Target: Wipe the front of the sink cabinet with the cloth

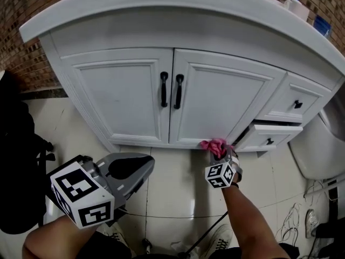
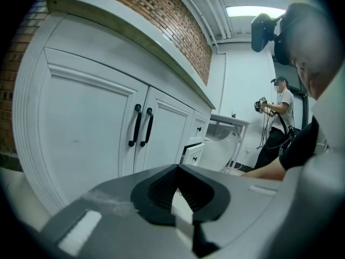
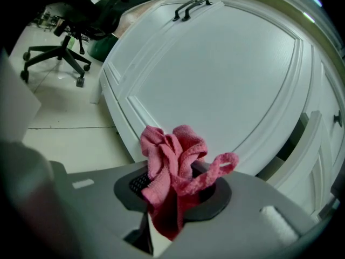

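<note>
Right gripper (image 3: 172, 194) has its jaws pressed together on a bunched pink cloth (image 3: 173, 158), which sticks out past the tips. In the head view the cloth (image 1: 214, 145) sits at the bottom edge of the cabinet's right door (image 1: 221, 99), just beside a lower drawer (image 1: 268, 136) that stands partly pulled out (whether the cloth actually touches the wood is hard to tell). Two black handles (image 1: 171, 90) run side by side where the doors meet. A white toilet (image 1: 318, 155) stands to the right of the cabinet, cables (image 1: 294, 215) lie on the tile floor (image 1: 178, 190) beneath it, and a bottle (image 1: 295, 5) rests on the countertop (image 1: 161, 4). An office chair (image 3: 56, 55) stands off to the side, and another person (image 2: 277, 117) is well apart in the background.

The right forearm (image 1: 245, 215) reaches forward and low towards the cabinet's base. The left gripper (image 1: 129, 169) is closed with nothing between its jaws, held back over the floor and pointed at the left door (image 2: 81, 128).
</note>
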`<state>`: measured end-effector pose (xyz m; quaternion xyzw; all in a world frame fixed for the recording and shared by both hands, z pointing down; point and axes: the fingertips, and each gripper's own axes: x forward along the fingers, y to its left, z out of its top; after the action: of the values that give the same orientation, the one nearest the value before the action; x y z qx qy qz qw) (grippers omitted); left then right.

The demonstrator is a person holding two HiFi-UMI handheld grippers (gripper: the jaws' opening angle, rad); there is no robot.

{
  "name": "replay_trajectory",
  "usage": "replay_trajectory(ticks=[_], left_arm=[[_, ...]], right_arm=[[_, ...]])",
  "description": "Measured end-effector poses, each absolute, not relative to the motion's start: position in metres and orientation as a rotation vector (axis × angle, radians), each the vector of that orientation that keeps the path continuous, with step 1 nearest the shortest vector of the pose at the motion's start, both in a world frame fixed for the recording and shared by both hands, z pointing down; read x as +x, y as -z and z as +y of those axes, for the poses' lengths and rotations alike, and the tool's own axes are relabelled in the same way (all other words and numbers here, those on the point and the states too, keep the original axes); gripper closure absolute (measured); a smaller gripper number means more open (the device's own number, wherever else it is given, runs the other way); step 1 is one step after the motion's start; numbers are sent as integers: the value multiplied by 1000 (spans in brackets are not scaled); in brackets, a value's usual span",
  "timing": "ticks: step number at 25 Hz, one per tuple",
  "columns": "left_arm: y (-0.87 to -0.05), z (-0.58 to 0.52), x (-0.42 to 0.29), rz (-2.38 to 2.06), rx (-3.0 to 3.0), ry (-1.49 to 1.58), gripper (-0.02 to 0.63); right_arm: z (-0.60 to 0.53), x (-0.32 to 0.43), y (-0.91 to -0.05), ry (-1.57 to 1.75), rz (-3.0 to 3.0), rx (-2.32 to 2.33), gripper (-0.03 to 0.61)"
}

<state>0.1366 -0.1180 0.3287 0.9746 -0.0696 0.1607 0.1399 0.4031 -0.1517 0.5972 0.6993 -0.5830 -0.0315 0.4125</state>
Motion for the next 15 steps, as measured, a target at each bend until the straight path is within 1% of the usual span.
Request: replay_trajectory(ticks=[9,15], left_arm=[[-318,-115,113,-240,2829,-436,609],[-299,-123,92,-288,2843,-352,609]], right_arm=[[-150,402,-601,-199,-1464,1709,457],[-140,385,-594,-166,-1466,1644,457]])
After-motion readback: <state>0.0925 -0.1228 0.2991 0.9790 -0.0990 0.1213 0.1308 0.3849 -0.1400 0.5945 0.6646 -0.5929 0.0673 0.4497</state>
